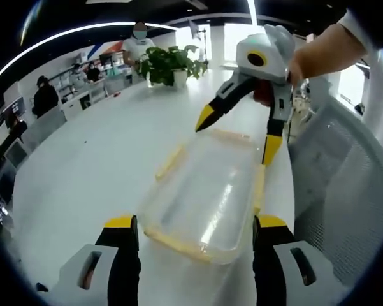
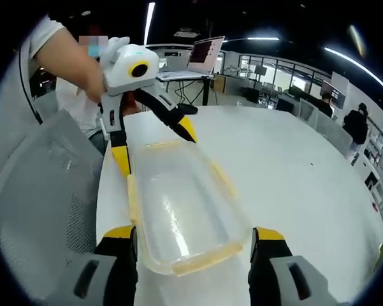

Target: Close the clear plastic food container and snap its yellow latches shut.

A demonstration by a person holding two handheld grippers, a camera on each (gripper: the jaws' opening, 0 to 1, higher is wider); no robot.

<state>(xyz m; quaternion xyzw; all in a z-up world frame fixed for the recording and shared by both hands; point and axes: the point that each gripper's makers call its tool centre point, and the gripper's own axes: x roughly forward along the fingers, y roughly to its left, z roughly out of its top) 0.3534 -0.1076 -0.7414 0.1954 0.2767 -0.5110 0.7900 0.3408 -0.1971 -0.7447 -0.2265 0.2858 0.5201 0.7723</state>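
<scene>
A clear plastic container [image 1: 204, 191] [image 2: 178, 210] lies lengthwise on the white table [image 1: 95, 166] [image 2: 293, 166], its lid resting on it. Yellow latches [image 1: 169, 162] [image 2: 223, 178] run along its sides and ends; I cannot tell whether they are snapped down. My left gripper [image 1: 196, 223] [image 2: 154, 146] stands open, its jaws straddling one end of the container. My right gripper [image 2: 194, 233] [image 1: 237, 135] is open too, astride the opposite end. Each is held by a person's hand. Neither grips anything.
A grey mesh chair [image 1: 344, 191] [image 2: 44, 191] stands close beside the table edge along the container's side. A potted plant [image 1: 169, 64] sits at the table's far end. A laptop [image 2: 204, 54] and seated people are further back.
</scene>
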